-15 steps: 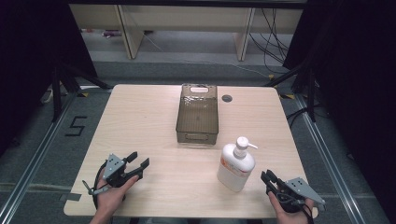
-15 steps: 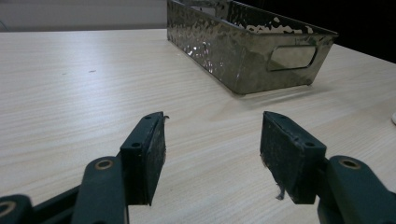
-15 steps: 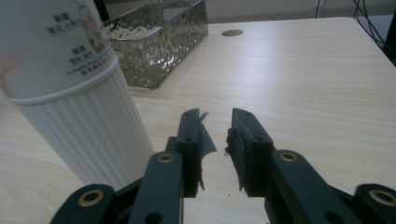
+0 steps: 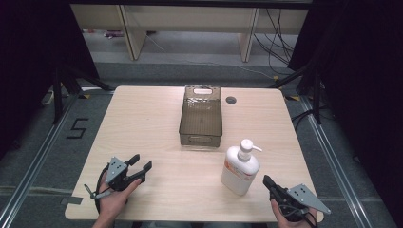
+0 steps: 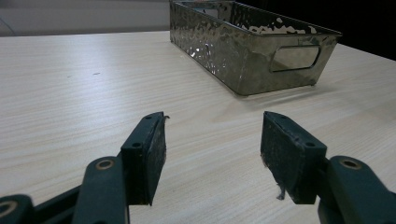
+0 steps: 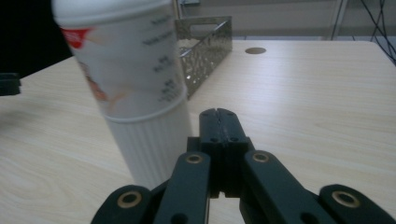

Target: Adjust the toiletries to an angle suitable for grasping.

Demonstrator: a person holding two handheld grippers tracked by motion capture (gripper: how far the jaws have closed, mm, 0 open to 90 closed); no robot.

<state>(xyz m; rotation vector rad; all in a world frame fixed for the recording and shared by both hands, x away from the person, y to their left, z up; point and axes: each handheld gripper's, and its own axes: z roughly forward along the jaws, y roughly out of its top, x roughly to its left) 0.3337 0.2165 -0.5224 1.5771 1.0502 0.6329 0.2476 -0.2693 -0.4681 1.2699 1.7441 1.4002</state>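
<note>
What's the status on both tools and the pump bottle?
Left tool open, empty. Right tool shut, empty, just beside pump bottle, not gripping. Bottle upright, near the tinted bin. Nothing between right tool and bottle.

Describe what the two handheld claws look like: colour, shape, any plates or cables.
Both are black two-jaw tools. The left claw has flat rectangular pads on linked arms with brass-coloured rivets, and a grey three-cornered plate on top. The right claw is built the same, with its own grey plate and a black cable trailing at the hand.

Right tool (image 4: 267, 180) closed just beside upright pump bottle (image 4: 240, 167).
</note>
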